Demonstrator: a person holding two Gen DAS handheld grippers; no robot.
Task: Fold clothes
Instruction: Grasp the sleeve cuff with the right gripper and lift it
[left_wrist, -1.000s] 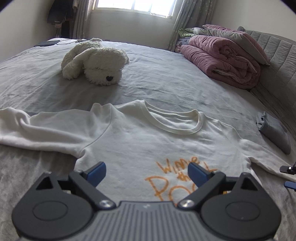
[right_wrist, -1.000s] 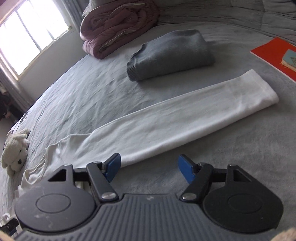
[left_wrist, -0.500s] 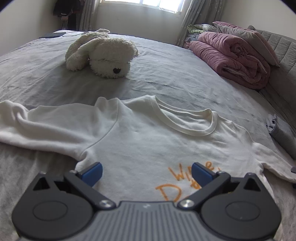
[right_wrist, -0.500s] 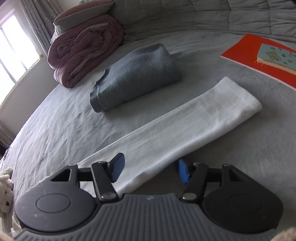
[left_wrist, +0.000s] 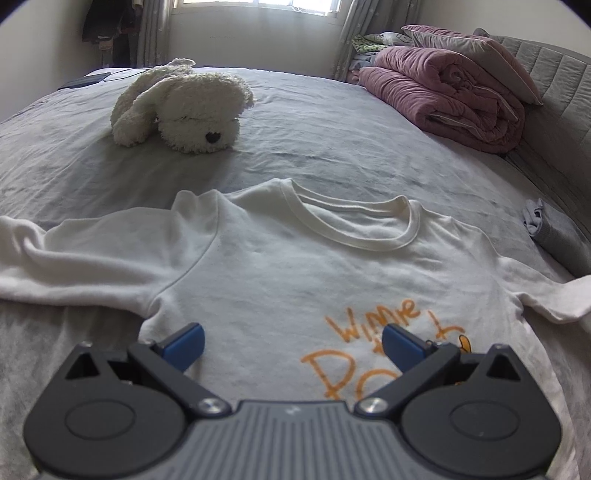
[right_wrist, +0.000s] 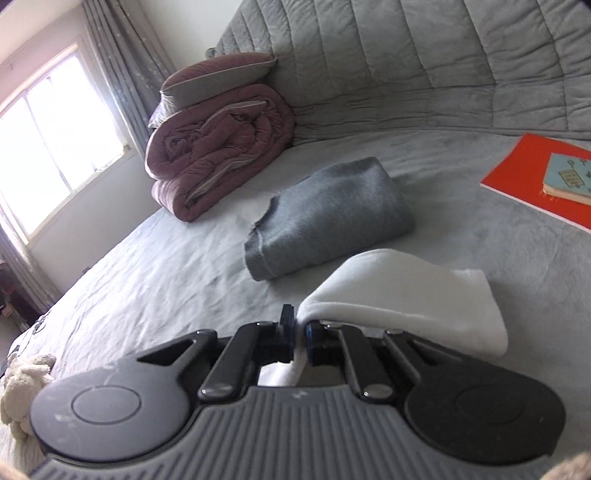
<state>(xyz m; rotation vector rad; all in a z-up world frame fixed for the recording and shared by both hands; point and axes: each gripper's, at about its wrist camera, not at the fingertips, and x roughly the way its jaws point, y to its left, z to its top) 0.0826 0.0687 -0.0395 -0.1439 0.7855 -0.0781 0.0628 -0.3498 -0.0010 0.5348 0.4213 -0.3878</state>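
We see a white long-sleeved shirt (left_wrist: 295, 266) spread face up on a grey bed sheet (left_wrist: 332, 122), its round collar toward the window (left_wrist: 258, 3) and orange lettering (left_wrist: 373, 332) across the chest. Our left gripper (left_wrist: 293, 343) hangs over the lower chest of the shirt with its blue fingertips (left_wrist: 184, 341) spread wide and nothing between them; whether they touch the fabric we cannot tell. One sleeve (left_wrist: 74, 251) lies rumpled out to the left side of the left wrist view, and the other runs off the right edge. In the right wrist view our right gripper (right_wrist: 300, 334) is clenched on the white sleeve (right_wrist: 406, 295): the jaws are pressed together with the cloth pinched between them, and the cuff end is lifted off the sheet and drapes over the gripper's right finger linkage. Just beyond that lifted sleeve lies a folded grey garment (right_wrist: 332, 218), resting flat on the bed. Farther back, a rolled mauve quilt (right_wrist: 218, 147) sits against the padded grey headboard (right_wrist: 406, 55), with a pillow (right_wrist: 218, 75) on top of it. To the right, well apart from the sleeve, an orange book (right_wrist: 532, 177) lies on the sheet with a smaller pale blue notebook (right_wrist: 569, 179) stacked on it. A white plush dog (left_wrist: 181, 107) lies on the far side of the bed beyond the shirt collar, near the window end.
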